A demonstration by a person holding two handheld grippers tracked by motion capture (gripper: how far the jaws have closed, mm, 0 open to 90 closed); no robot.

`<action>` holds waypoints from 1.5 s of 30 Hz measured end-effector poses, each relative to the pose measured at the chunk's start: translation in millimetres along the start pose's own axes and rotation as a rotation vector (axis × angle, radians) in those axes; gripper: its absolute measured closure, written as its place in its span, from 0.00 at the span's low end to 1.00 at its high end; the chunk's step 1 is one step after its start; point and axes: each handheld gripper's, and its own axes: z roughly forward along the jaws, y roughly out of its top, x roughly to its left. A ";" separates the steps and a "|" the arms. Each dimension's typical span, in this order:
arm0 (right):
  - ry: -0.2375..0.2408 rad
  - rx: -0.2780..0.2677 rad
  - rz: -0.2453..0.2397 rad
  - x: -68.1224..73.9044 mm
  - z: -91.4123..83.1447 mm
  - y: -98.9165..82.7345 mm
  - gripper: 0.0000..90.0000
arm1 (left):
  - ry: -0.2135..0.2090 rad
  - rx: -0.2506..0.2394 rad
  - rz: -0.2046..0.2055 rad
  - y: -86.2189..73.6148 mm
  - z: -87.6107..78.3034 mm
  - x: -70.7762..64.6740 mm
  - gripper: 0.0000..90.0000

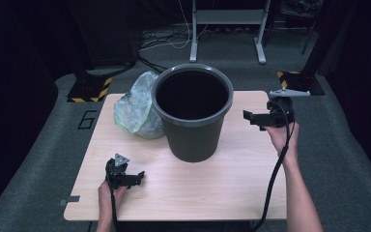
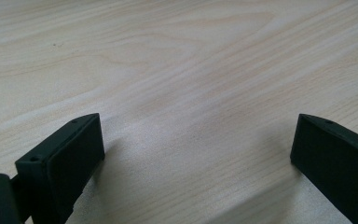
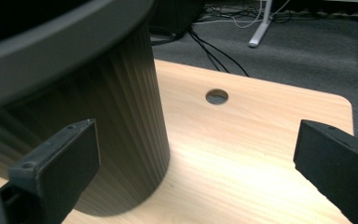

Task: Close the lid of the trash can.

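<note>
A dark grey ribbed bin [image 1: 193,130] stands upright in the middle of the wooden table [image 1: 232,188], its mouth open and dark inside. A crumpled translucent plastic bag [image 1: 134,108] lies against the bin's left side. My left gripper [image 1: 137,178] rests low near the table's front left, open, with bare wood [image 2: 191,116] between its jaws. My right gripper [image 1: 249,117] is held up to the right of the bin, open and pointing at it. The bin's wall [image 3: 121,116] fills the left of the right gripper view, and nothing lies between the jaws.
A round cable hole [image 3: 216,96] pierces the tabletop beyond the bin. Grey carpet surrounds the table. A white desk frame [image 1: 227,29] and loose cables stand behind, and yellow-black striped stand bases [image 1: 92,89] sit at both back corners.
</note>
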 end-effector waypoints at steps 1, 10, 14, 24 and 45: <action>-0.003 0.006 -0.005 0.6 0.7 -4.3 0.00 | 0.000 0.000 0.000 0.0 0.0 0.0 0.03; -0.039 0.041 -0.025 5.1 14.7 -47.5 0.00 | 0.001 0.003 0.000 0.1 -0.2 0.0 0.03; -0.063 0.062 -0.036 6.9 21.6 -65.3 0.00 | 0.000 0.003 0.001 0.1 -0.2 0.0 0.03; -0.098 0.103 -0.041 8.0 30.1 -105.5 0.00 | 0.000 0.003 0.001 0.1 -0.2 0.0 0.03; -0.189 0.210 0.002 -7.6 27.9 -202.9 0.00 | -0.001 0.000 0.000 0.0 0.1 0.0 0.03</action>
